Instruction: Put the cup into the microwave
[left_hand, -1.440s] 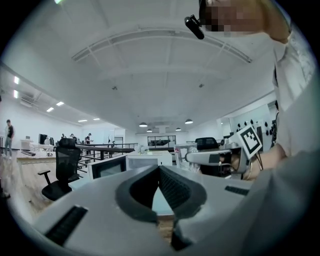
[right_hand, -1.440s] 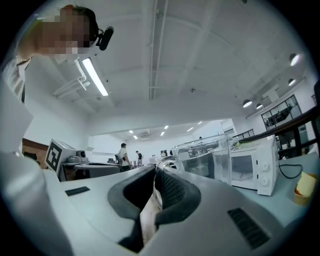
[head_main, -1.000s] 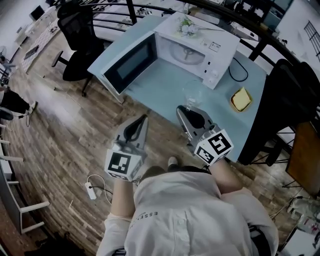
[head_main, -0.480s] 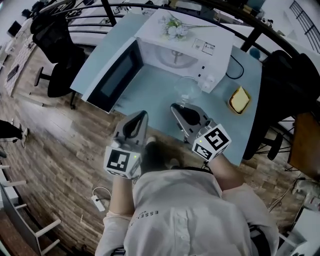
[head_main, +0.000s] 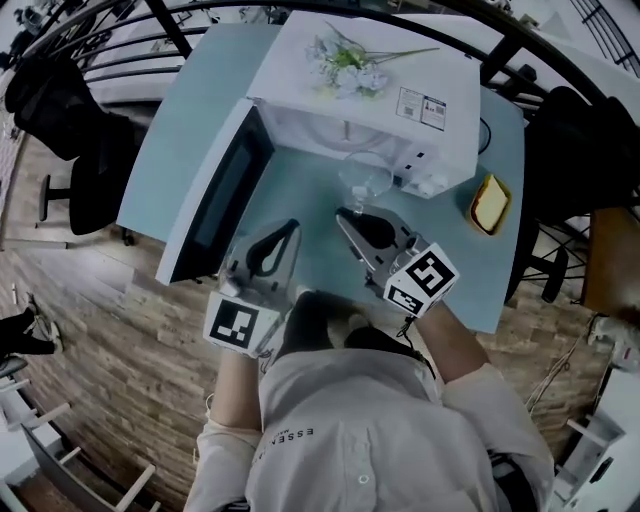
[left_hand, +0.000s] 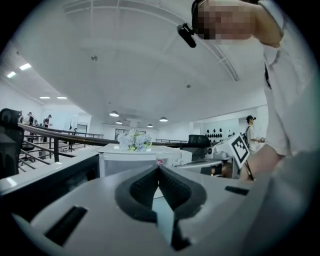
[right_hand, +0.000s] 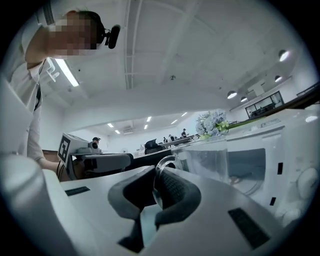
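Pale blue worktop, upper centre: microwave door open for loading; right gripper jaws clenched on glass cup handle, cup just before cavity; left gripper jaws pressed together, empty.

Looks down on a grey-brown wood-plank floor, spread near and to the left. Holds a pale blue table at the middle, with a black office chair just left of it and a second dark chair close at its right. Follows a black curved railing along the far side. Opens overhead into a broad white ceiling — round lamps lit far off, long strip lights nearer. Ends in plain white walls far left.
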